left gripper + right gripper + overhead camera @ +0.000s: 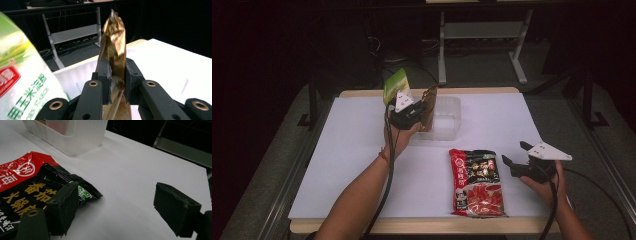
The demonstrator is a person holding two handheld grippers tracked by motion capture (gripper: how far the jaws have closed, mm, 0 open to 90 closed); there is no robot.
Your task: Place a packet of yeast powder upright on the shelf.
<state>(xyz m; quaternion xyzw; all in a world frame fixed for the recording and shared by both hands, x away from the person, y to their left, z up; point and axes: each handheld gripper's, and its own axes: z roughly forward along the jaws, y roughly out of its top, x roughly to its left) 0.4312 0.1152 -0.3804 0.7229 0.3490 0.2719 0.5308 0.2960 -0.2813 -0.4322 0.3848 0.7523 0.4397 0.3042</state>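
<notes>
Gold packet upright between left gripper jaws.

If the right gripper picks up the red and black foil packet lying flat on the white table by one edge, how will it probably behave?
The red and black foil packet is a flat, glossy pouch, so it would probably sag from one edge rather than stay stiff. Its shiny film may slip between the pads. It lies flush on the white table, so the open right gripper may struggle to get under it.

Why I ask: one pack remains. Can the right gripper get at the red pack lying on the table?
Probably yes: right gripper is open beside the red pack, with nothing between them.
</notes>
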